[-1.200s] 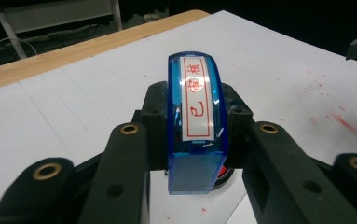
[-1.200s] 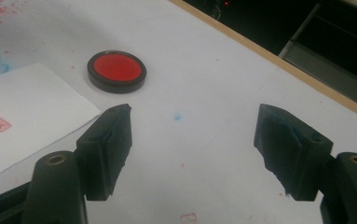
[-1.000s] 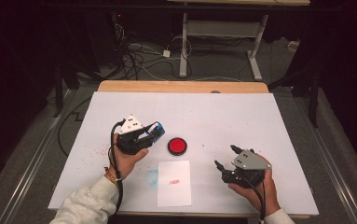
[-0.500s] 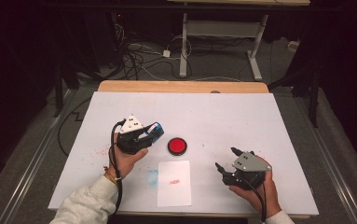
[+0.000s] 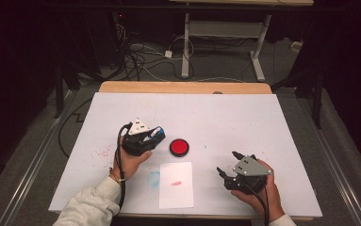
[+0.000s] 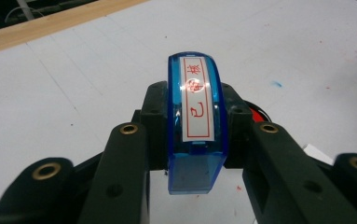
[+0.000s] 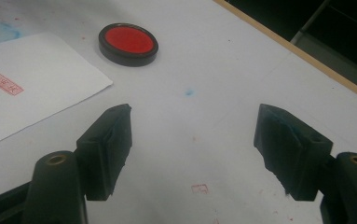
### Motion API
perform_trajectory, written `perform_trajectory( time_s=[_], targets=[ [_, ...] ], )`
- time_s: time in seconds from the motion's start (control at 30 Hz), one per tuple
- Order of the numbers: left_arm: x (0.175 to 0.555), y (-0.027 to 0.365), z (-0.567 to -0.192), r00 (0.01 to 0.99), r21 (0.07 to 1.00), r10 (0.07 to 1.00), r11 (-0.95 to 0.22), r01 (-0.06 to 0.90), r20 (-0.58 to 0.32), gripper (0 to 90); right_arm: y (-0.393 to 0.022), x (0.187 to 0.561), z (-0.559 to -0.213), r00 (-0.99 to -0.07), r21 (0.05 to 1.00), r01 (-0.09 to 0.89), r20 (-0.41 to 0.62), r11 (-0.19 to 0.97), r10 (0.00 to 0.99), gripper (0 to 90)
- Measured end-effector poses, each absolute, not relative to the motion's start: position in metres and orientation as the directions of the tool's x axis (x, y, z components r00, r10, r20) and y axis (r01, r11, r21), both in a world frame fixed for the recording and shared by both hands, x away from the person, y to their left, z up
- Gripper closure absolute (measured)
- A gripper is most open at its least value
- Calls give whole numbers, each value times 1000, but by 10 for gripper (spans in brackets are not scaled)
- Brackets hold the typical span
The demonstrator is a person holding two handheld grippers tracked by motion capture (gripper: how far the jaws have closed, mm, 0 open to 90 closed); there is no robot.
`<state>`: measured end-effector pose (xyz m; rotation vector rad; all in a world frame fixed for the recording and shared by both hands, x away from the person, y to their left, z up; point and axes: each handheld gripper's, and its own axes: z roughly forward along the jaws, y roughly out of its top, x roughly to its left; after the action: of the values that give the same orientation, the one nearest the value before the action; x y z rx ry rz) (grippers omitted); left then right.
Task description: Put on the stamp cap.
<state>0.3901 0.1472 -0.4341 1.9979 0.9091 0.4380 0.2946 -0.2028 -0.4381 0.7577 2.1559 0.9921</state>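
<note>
Looking down from the high view, a white-topped counter (image 5: 225, 117) with a wooden far edge carries a round black-rimmed red ink pad (image 5: 179, 147) near its middle. Just nearer the person than the pad lies a white rectangular paper sheet (image 5: 176, 185) bearing a small red stamped mark (image 5: 177, 182). The left tool (image 5: 145, 137) sits just left of the pad, held in the person's left hand (image 5: 130, 162), with a bit of blue showing at its tip. The right tool (image 5: 226, 165) is to the right of the pad and closer to the person, gripped by the right hand (image 5: 258, 193), its jaws spread apart over bare counter.

From the left gripper view, the blue item proves to be a translucent blue plastic stamp (image 6: 195, 121) with a white label printed in red characters, clamped upright between the left tool (image 6: 195, 154)'s black jaws. A sliver of the red pad (image 6: 258, 113) peeks out behind the right-hand jaw, and red flecks dot the counter (image 6: 73, 79).

From the right gripper view, the right tool (image 7: 192, 140) gapes wide, holding nothing. Beyond its jaws the red pad (image 7: 128, 43) rests just past the corner of the paper sheet (image 7: 36, 88), apart from it. The sheet's red mark (image 7: 3, 82) reads as a boxed rectangle, and a fainter red square print (image 7: 199, 188) sits directly on the counter (image 7: 241, 60) between the jaws.
</note>
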Motion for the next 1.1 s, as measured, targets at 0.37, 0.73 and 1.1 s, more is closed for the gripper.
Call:
perform_trajectory(
  time_s=[0.37, 0.73, 1.1],
  targets=[
    [394, 142, -449, 662, 798, 749, -382, 466, -28, 675, -201, 294, -440, -636, 798, 231, -309, 557, 707, 284],
    [394, 127, -469, 556, 770, 831, -335, 543, -31, 675, -198, 295, -442, -644, 782, 241, -315, 576, 697, 289],
    [392, 119, -474, 519, 774, 852, -281, 567, -71, 631, -196, 296, -445, -651, 772, 245, -317, 586, 690, 290]
  ],
)
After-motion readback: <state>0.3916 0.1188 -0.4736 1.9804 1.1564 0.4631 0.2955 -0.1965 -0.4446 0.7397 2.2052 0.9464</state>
